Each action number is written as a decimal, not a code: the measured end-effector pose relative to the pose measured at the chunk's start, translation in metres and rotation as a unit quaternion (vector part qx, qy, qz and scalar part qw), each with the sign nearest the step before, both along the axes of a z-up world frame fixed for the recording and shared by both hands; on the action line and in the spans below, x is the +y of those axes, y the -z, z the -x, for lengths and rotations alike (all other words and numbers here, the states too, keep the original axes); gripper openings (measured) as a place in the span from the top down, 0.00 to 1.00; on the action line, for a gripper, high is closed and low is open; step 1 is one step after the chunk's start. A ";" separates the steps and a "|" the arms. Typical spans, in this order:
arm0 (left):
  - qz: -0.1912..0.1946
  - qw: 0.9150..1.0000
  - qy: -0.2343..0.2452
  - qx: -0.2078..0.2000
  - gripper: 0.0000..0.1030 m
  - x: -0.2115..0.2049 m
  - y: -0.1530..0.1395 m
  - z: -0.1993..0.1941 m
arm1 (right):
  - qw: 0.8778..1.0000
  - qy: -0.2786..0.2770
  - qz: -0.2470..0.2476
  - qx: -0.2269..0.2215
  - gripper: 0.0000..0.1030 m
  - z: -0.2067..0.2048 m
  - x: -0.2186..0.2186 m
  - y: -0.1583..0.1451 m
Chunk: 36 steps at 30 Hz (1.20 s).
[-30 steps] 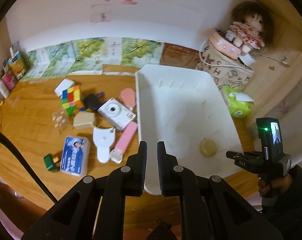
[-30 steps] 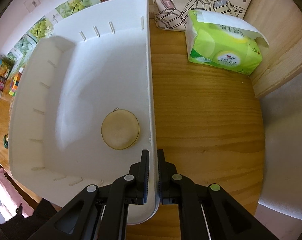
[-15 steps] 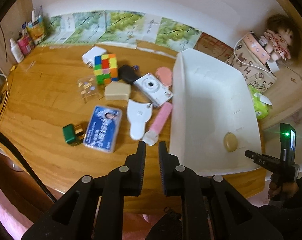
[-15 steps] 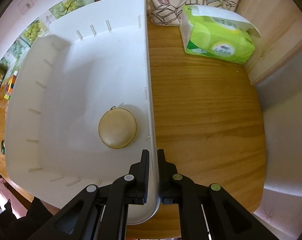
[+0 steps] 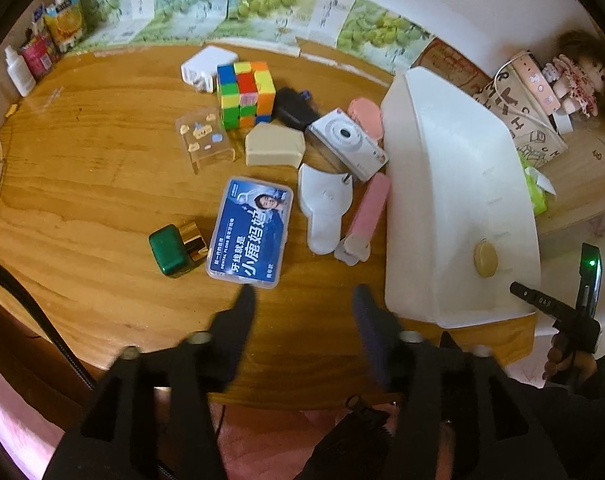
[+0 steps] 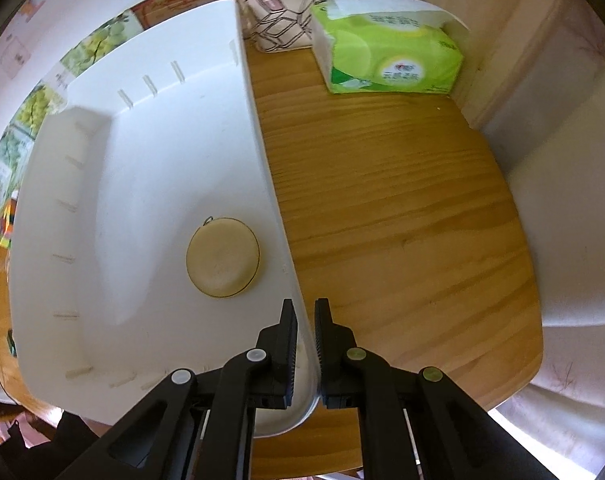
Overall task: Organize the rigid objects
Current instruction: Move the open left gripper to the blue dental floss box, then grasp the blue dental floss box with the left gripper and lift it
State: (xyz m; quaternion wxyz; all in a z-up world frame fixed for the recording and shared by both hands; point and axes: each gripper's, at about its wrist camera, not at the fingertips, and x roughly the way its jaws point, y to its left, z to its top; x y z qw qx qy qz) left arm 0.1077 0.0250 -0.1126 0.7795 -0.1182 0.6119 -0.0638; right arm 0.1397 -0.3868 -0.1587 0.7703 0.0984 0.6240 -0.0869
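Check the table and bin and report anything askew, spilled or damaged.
Nothing looks spilled or damaged. The clutter beside the white bin is just unsorted: the camera lies at an angle, resting on the white holder. Only the round tan case is in the bin.

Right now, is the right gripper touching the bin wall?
Touching. The right wrist view shows the right gripper clamped on the bin wall: one finger inside, one outside, with the thin white wall pinched between the pads.

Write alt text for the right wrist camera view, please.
The right tongs are clamped on the rim of a white bin holding one round tan case. The bin sits on a wooden table, with a green tissue pack beyond.
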 end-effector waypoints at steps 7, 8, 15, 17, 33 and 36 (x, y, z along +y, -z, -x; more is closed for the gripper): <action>0.002 0.998 0.020 0.055 0.38 0.007 0.022 -0.018 | 0.999 0.042 0.006 -0.001 0.89 0.004 -0.002 0.000; 0.002 0.998 0.021 0.062 0.38 0.009 0.025 -0.021 | 0.999 0.047 0.006 -0.002 0.88 0.005 -0.003 0.000; 0.004 0.994 0.020 0.107 0.38 0.018 0.049 -0.038 | 0.997 0.073 0.011 0.000 0.87 -0.001 0.001 0.003; 0.002 0.993 0.018 0.117 0.38 0.020 0.054 -0.043 | 0.997 0.077 0.012 0.002 0.86 0.004 0.004 0.001; -0.024 0.989 0.034 0.140 0.36 0.030 0.069 -0.082 | 0.995 0.095 0.020 0.015 0.84 -0.003 0.004 0.002; -0.016 0.988 0.042 0.146 0.36 0.026 0.073 -0.087 | 0.995 0.097 0.026 0.018 0.83 -0.005 0.006 0.002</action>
